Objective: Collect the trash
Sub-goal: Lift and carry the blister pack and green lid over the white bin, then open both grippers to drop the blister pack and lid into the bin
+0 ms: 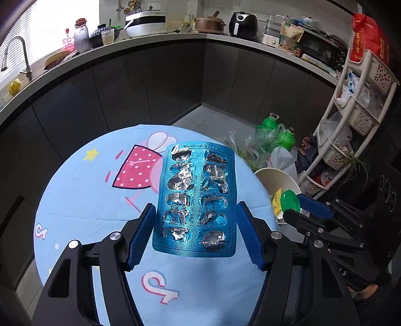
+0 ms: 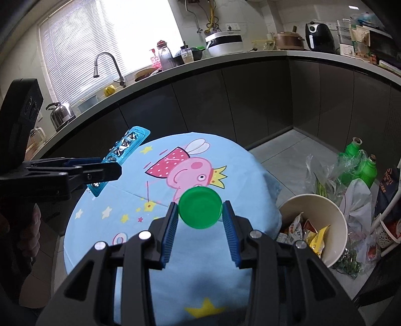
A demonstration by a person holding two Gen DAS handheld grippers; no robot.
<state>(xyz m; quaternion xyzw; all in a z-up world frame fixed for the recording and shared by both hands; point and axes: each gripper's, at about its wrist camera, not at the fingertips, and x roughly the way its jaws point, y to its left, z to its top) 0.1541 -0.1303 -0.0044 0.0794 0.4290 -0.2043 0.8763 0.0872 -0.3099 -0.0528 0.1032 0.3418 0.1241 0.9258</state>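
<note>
Crinkled shiny foil blister pack [image 1: 195, 198], glossy green plastic cap [image 2: 200, 207], matt printed cloth [image 2: 130, 200].

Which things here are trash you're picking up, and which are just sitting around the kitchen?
For the trash job:
- empty blue pill pack, in the left gripper
- green lid, in the right gripper
- paper bucket holding wrappers

Just lying about:
- kettle
- air fryer
- green bottles

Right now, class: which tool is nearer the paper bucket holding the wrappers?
Right. The right tool, gripping the green cap, is beside the paper bucket; the left tool, holding the blister pack, is over the table, farther off.
</note>
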